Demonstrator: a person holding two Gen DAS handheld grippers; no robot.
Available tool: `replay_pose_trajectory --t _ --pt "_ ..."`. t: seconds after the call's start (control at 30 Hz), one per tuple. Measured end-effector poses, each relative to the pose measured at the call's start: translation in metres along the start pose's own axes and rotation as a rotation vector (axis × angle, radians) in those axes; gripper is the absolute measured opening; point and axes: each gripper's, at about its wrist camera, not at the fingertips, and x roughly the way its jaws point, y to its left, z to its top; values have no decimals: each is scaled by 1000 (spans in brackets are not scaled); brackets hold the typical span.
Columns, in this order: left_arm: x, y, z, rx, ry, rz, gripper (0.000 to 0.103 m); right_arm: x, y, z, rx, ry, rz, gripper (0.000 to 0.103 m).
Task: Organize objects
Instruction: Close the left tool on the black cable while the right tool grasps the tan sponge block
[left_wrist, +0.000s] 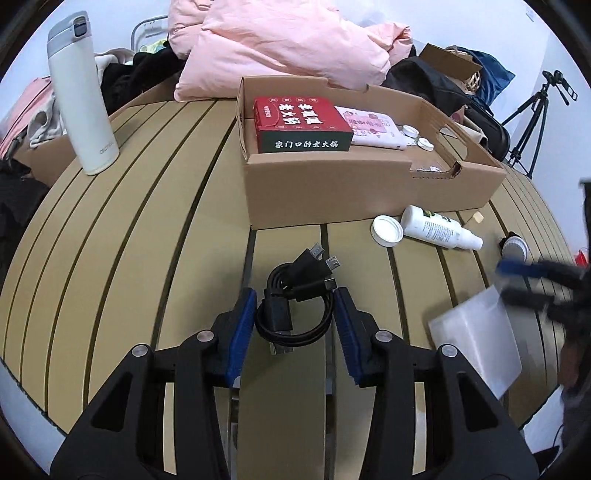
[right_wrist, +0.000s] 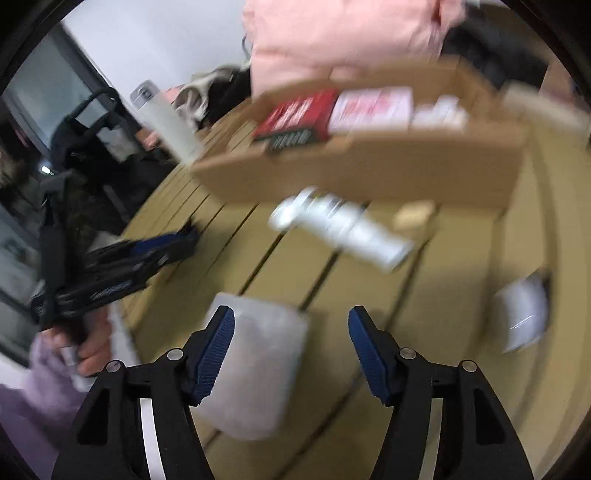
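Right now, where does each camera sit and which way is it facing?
Left wrist: on the left gripper, angled down at the coiled black cable held between its pads; cardboard box beyond.
Right wrist: on the right gripper, angled down at the clear plastic box; blurred, a hand at left.
Shared: cardboard box, white spray bottle, slatted table.
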Motion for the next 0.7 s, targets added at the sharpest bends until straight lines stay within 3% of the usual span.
replay_pose_trajectory --t 0.13,0.2,0.37,0.4,0.43,0.5,0.53,0.6,0.7 --pt "6 1 -4 4 2 -33 40 -21 -1 14 -101 -86 -192 68" --pt "12 2 -6 0 24 -46 42 -13 -11 21 -94 -100 -255 68" --pt "16 9 -9 -16 29 -57 50 14 -33 36 -10 -110 -285 68" --pt "16 11 -9 -19 28 -64 50 19 -33 35 -2 -112 -277 60" --pt "16 10 -10 -13 25 -65 49 23 -34 36 3 -113 -272 42" --pt "16 6 -11 14 24 -52 47 26 -34 36 6 -107 -281 25" --pt "15 4 -11 20 30 -64 36 28 -33 36 -5 -100 -292 25" --pt "12 -1 -13 33 30 -76 26 26 -31 35 -17 -96 -298 25" --pt "8 -13 -15 73 23 -16 24 2 -22 31 -28 -128 -288 25"
